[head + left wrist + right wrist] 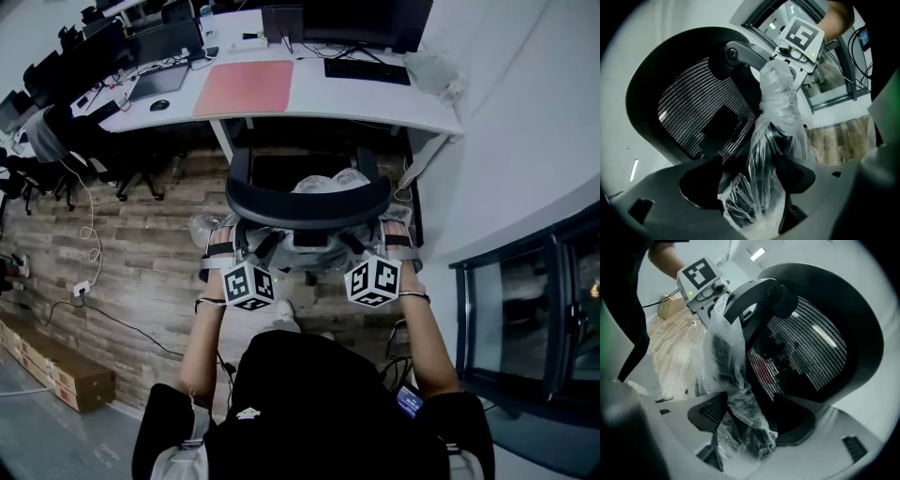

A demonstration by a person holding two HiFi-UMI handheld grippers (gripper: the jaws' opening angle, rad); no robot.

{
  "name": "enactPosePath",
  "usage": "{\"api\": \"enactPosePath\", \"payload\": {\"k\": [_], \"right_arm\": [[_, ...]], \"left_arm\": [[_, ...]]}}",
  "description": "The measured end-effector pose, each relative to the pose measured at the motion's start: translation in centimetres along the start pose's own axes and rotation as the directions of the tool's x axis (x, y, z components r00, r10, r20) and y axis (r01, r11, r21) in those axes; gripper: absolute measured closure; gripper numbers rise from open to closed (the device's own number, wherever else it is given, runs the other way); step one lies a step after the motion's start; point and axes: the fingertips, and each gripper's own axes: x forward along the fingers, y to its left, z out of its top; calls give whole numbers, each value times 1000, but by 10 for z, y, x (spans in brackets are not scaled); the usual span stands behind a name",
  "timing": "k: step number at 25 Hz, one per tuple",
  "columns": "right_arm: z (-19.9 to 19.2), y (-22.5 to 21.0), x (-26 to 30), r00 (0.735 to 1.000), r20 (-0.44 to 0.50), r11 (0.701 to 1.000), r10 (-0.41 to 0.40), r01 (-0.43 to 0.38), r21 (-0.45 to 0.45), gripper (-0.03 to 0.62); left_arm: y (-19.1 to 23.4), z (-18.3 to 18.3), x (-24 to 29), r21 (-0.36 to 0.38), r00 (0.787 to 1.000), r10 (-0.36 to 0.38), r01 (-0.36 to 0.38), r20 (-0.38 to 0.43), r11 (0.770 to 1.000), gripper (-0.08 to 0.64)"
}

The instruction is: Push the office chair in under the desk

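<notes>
Fingers stand apart round wrapped chair arms above plank floor.

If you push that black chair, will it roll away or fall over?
Probably it rolls rather than tips: the office chair stands on a smooth wood-look floor, though I can't see under it. The plastic wrap on it looks slippery, so a grip might slide. Its mesh back likely gives a little.
</notes>
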Motion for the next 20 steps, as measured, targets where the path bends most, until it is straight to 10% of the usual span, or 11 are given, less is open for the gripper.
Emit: {"api": "enactPosePath", "payload": {"k": [20], "right_arm": [[0, -13, 33, 998, -32, 995, 45, -48, -89, 273]], "left_arm": [[11, 9, 34, 61, 994, -74, 69, 85, 996, 173]]}}
